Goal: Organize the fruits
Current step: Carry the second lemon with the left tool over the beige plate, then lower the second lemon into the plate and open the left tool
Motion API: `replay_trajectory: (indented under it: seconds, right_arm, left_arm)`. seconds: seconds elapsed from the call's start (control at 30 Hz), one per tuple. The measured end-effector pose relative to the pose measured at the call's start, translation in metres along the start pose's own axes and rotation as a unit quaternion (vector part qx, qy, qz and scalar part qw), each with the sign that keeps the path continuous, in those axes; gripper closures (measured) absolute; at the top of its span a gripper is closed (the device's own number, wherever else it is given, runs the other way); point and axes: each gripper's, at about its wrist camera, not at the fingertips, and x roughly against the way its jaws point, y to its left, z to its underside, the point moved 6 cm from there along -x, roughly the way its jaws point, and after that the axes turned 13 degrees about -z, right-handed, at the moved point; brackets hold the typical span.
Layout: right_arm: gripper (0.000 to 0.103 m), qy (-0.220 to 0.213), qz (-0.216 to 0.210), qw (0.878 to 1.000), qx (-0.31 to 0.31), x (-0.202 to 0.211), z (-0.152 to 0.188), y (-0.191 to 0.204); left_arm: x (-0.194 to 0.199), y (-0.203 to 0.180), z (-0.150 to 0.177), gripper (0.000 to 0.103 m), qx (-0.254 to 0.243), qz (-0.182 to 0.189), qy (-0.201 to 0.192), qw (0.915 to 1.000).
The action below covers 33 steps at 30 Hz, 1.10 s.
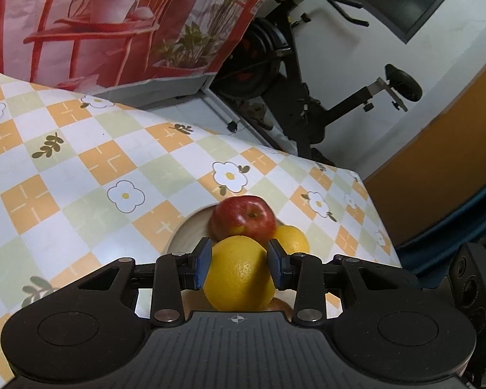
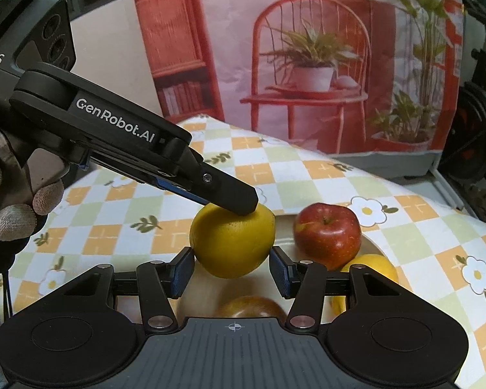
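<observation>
Left claw [image 1: 238,264]: closed on the yellow citrus [image 1: 238,274], blue pads pressing both sides, held above the plate [image 1: 186,231].
Right claw [image 2: 231,270]: spread wide, fingers flanking the same fruit, seemingly not touching it.
Apple [image 2: 327,235]: red, on the plate, beside a second yellow citrus [image 2: 371,267].
Worktop [image 1: 81,168]: checked floral cloth.

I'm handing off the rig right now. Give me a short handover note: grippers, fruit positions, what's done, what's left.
Left gripper: shut on the yellow orange, held over the plate.
Right gripper: open, pads either side of that orange, not gripping.
On the plate: red apple, a second orange, and a brownish fruit mostly hidden by the gripper body.
Done: three fruits plated.
Left: set the held orange down and release, probably in the plate's free near side.
</observation>
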Motion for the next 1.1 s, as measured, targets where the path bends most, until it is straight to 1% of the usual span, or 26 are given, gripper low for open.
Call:
replay_trajectory:
  seconds: [0.17,0.47,0.6,0.63,0.9,1.0,1.1]
  right_arm:
    - [0.056,0.019,0.002,1.0,-0.013,-0.018,0.002,-0.014]
    - [0.056,0.038,0.014,0.999,-0.03,-0.035,0.002,-0.022]
    - [0.057,0.042,0.02,0.998,-0.037,-0.04,0.002,-0.025]
    - [0.058,0.038,0.021,0.998,-0.038,-0.04,0.001,-0.026]
    - [0.058,0.03,0.024,0.999,-0.038,-0.042,-0.007,-0.028]
    - [0.059,0.031,0.034,0.998,-0.032,-0.042,-0.006,-0.029]
    - [0.059,0.029,0.039,0.998,-0.042,-0.041,-0.005,-0.031]
  left_arm:
    - [-0.021,0.007,-0.003,0.064,0.006,-0.003,0.015,0.9999]
    - [-0.038,0.015,-0.004,0.064,0.016,-0.006,0.023,0.9996]
    - [-0.042,0.016,-0.006,0.069,0.013,-0.014,0.023,0.9996]
    - [-0.042,0.017,-0.006,0.072,0.014,-0.017,0.021,0.9995]
    - [-0.038,0.025,-0.011,0.072,0.025,-0.022,0.008,0.9994]
    - [-0.033,0.029,-0.013,0.072,0.036,-0.028,0.0,0.9989]
    - [-0.029,0.034,-0.014,0.072,0.043,-0.033,-0.007,0.9985]
